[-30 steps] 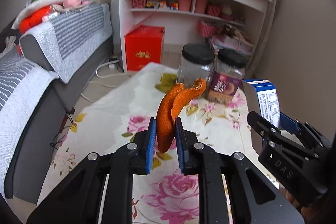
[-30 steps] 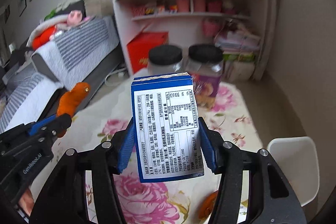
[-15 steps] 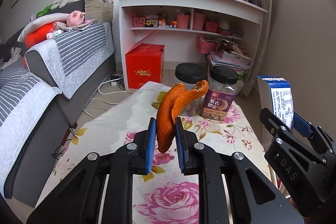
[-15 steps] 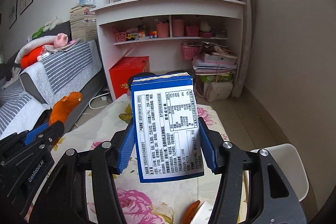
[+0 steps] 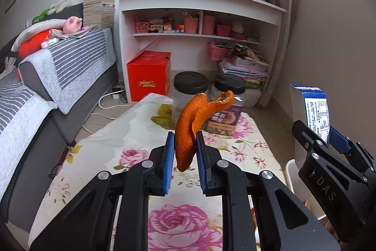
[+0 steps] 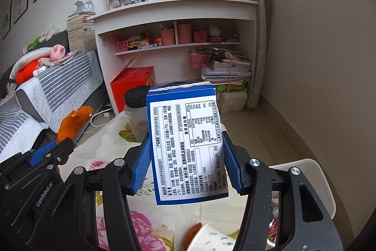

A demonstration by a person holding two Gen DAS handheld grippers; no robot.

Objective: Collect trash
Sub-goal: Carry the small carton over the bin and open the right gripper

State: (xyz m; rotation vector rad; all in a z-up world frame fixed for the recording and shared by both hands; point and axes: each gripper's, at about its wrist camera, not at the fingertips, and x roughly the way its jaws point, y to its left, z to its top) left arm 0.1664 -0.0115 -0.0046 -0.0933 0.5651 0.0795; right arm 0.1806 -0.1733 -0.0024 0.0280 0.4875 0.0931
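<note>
My left gripper (image 5: pixel 185 149) is shut on a curled orange peel (image 5: pixel 190 124) and holds it above the floral table (image 5: pixel 131 133). My right gripper (image 6: pixel 186 157) is shut on a blue-and-white food box (image 6: pixel 185 145), label facing the camera, held upright above the table. The box also shows at the right of the left wrist view (image 5: pixel 312 109), and the peel at the left of the right wrist view (image 6: pixel 72 121). A white bin (image 6: pixel 315 180) stands beside the table at the lower right, with some trash inside.
Two black-lidded jars (image 5: pixel 190 91) (image 5: pixel 229 105) stand at the table's far end. A paper cup (image 6: pixel 211 239) and a bit of orange peel (image 6: pixel 193 232) lie near the front. A grey sofa (image 5: pixel 58 77) runs along the left; a white shelf (image 5: pixel 199 22) and red box (image 5: pixel 148 75) stand behind.
Both grippers have risen and tilted up with their loads; the table sits lower in view and the white bin shows more at the right.
</note>
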